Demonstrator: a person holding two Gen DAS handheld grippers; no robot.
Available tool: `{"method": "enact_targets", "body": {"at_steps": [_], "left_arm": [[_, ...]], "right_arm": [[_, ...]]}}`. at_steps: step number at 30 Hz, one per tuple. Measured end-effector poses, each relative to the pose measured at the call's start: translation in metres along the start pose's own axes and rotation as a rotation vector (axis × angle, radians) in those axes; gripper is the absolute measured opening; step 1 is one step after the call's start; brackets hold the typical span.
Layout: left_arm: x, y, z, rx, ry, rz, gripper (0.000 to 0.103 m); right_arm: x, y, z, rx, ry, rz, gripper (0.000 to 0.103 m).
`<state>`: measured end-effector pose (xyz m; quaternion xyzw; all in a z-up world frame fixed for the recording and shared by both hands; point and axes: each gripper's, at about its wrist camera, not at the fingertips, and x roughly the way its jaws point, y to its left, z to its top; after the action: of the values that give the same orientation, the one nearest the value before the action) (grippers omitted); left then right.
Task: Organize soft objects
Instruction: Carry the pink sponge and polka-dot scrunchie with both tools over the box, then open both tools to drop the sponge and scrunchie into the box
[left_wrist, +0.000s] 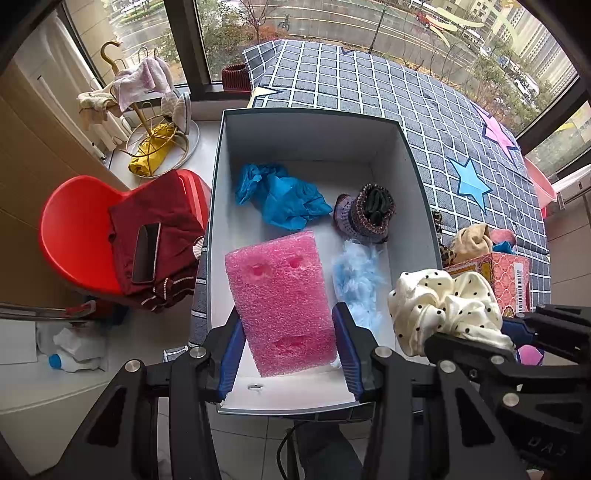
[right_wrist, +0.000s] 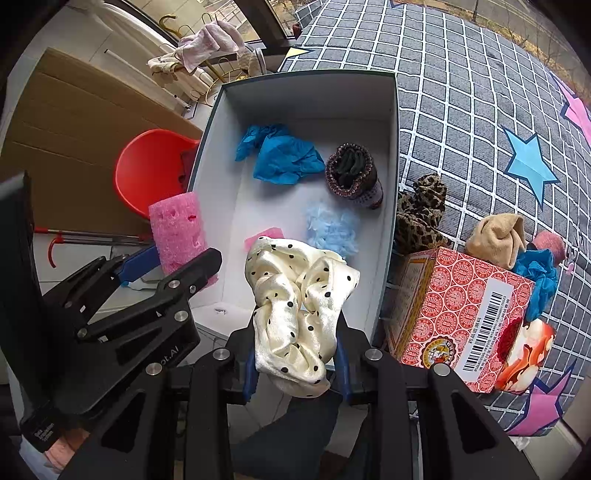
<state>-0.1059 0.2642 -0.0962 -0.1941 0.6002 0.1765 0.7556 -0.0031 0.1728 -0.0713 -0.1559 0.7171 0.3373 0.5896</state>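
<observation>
Pink foam block (left_wrist: 282, 306) clamped in left claw (left_wrist: 288, 347); right claw (right_wrist: 297, 363) grips polka-dot scrunchie (right_wrist: 299, 302); "ot.AI" legible

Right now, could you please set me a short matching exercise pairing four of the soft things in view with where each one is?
Things:
1. pink foam block
2. polka-dot scrunchie
3. blue glove
4. leopard-print fabric

Places:
A. on the checked blanket, outside the box
B. between the left gripper's fingers
C. lying loose inside the box
D. between the right gripper's fingers

Pairs: 1-B, 2-D, 3-C, 4-A
</observation>
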Motion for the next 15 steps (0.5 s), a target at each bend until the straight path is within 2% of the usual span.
{"method": "enact_targets", "body": {"at_steps": [15], "left_arm": [[-0.0009, -0.0021, -0.0009, -0.002, -0.006, 0.015, 0.052]], "right_arm": [[0.0032, 0.0, 0.0027, 0.009, -0.004, 0.001, 0.034]]}}
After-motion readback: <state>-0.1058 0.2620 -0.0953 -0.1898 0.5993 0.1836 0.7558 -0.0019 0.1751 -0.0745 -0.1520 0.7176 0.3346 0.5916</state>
